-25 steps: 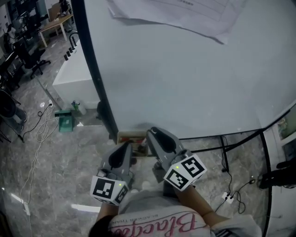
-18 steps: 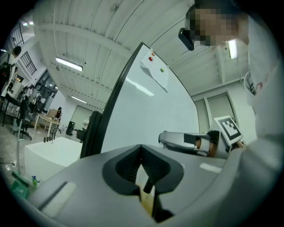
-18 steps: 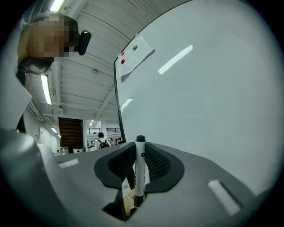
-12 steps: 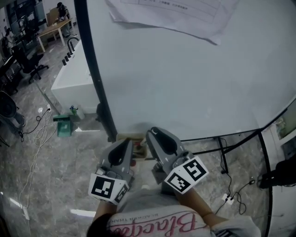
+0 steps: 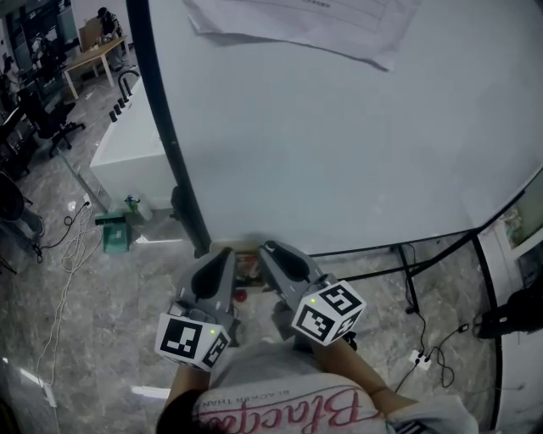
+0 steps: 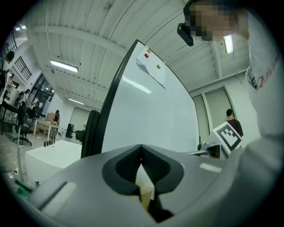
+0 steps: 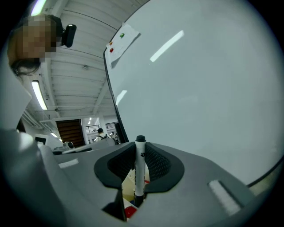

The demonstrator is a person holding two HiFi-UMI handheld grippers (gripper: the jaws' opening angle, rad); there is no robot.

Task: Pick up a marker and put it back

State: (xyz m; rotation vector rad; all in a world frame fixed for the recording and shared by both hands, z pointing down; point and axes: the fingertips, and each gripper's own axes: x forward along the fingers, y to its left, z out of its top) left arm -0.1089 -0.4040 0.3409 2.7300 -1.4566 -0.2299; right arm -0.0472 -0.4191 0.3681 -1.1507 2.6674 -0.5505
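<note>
Two claws sit side by side just in front of the person's pale shirt [image 5: 280, 408], each carrying its cube of square markers. The right claw [image 7: 140, 148] is clamped on the marker [image 7: 140, 170], a white barrel with a black cap. It stands upright between the ribbed pads, with the cap poking just above the claw's tips. The left claw [image 6: 141, 153] is closed, tips meeting, with nothing in it. Right under both tips lies a small tray [image 5: 248, 261] at the foot of the whiteboard [image 5: 356, 144], and through the right claw's gap a red object [image 7: 129, 212] shows in that tray below the marker. The whiteboard rises behind, edged on the left by a black frame [image 5: 165, 136], with a sheet of paper [image 5: 322, 25] hanging near its top. To the left, on the grey stone floor [image 5: 93, 331], a green object [image 5: 114, 230] stands near a loose cable [image 5: 68, 246], with a white block [image 5: 127, 148] beyond it. Farther off are a wooden counter [image 5: 93, 52] and dark chairs [image 5: 42, 102].
</note>
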